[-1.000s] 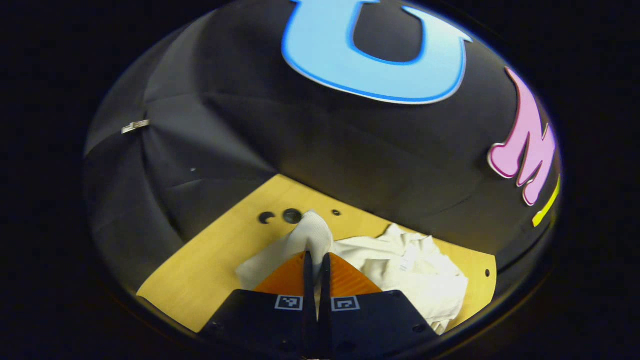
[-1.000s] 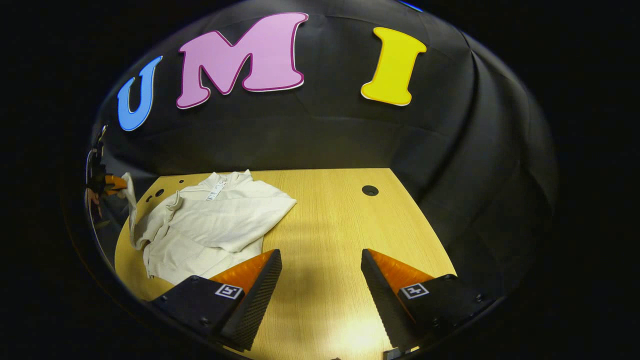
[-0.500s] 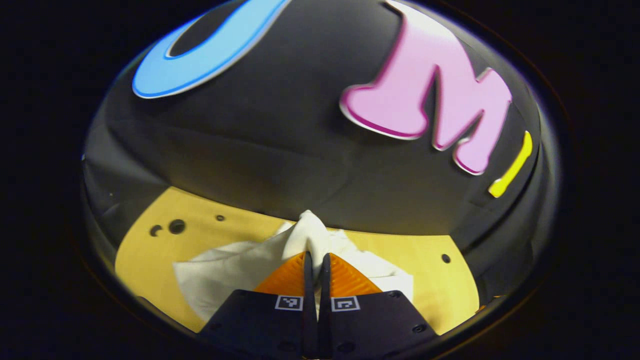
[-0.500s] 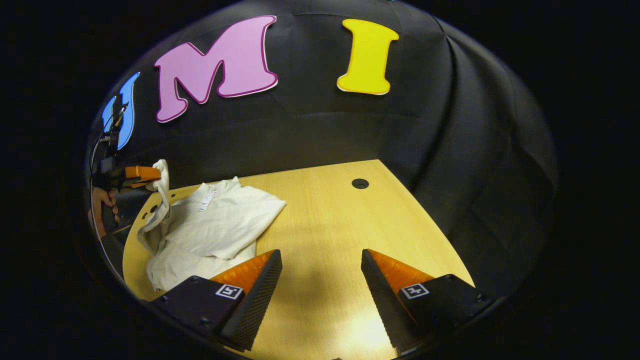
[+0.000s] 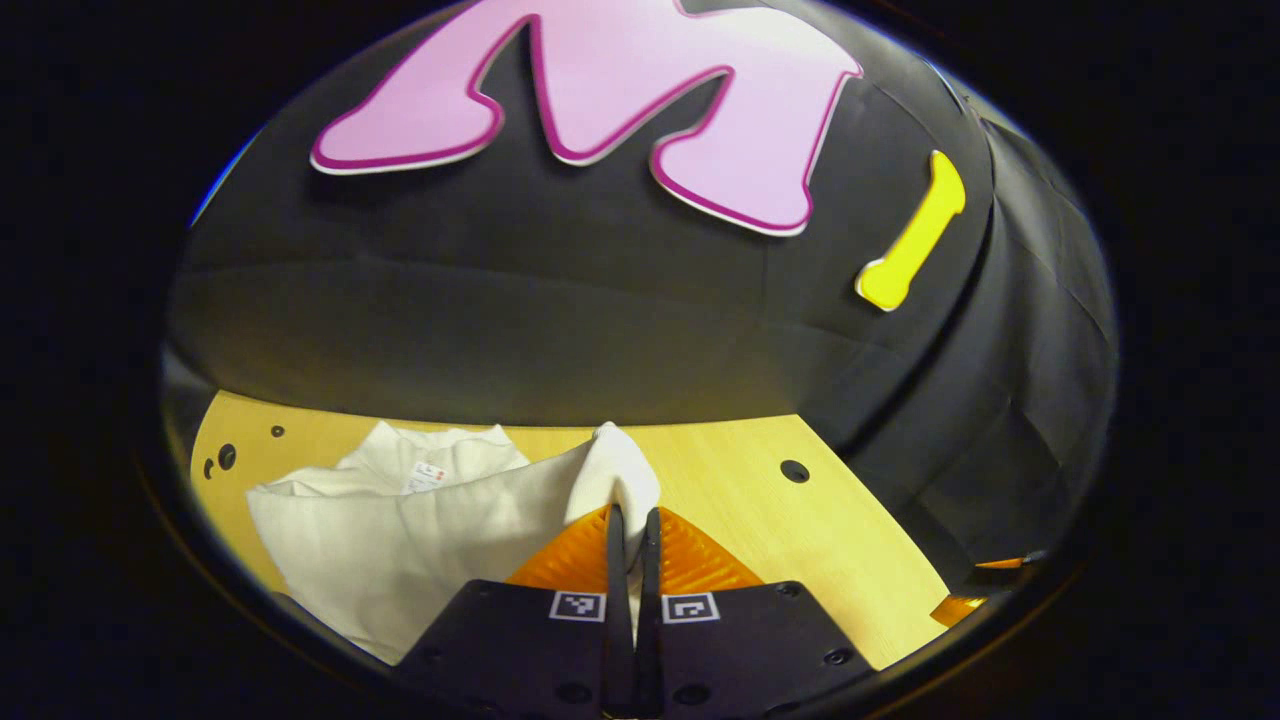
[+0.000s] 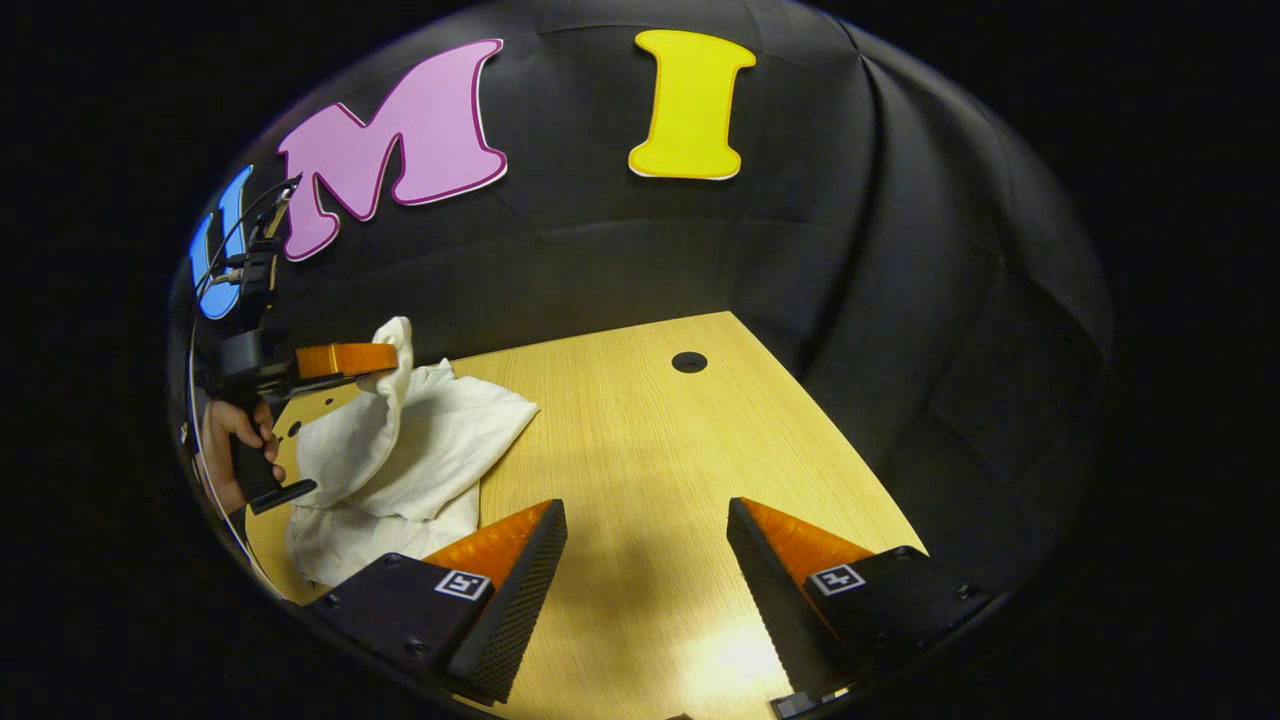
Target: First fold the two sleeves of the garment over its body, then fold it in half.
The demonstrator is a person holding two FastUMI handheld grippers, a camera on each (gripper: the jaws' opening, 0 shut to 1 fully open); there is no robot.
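- On the left part of the worktop (image 6: pixel 640 450) lies the garment (image 6: pixel 400 470), a pale top, mostly flat but rumpled, with its collar end toward the booth wall.
- One sleeve (image 5: pixel 610 475) is lifted off the pile. The cuff end sticks up past the fingertips of the left hand-held gripper (image 5: pixel 630 515), and the rest of the sleeve drapes back down to the body.
- That left hand-held gripper is pinched shut on the sleeve, both fingers pressed on the cloth with basically no gap. In the right gripper view you can see it (image 6: pixel 385 358) held level above the garment, with a hand (image 6: pixel 232 440) on its grip.
- The key relation, I'd say: the garment's body sits below and to the left of the held cuff in the left gripper view, so the sleeve needs to be carried across over the body and laid down there.
- The right hand-held gripper (image 6: pixel 645 520) is wide open, holding nothing, hovering over bare worktop with the garment off to its left and well apart from its fingers. The left one is clearly the nearer.
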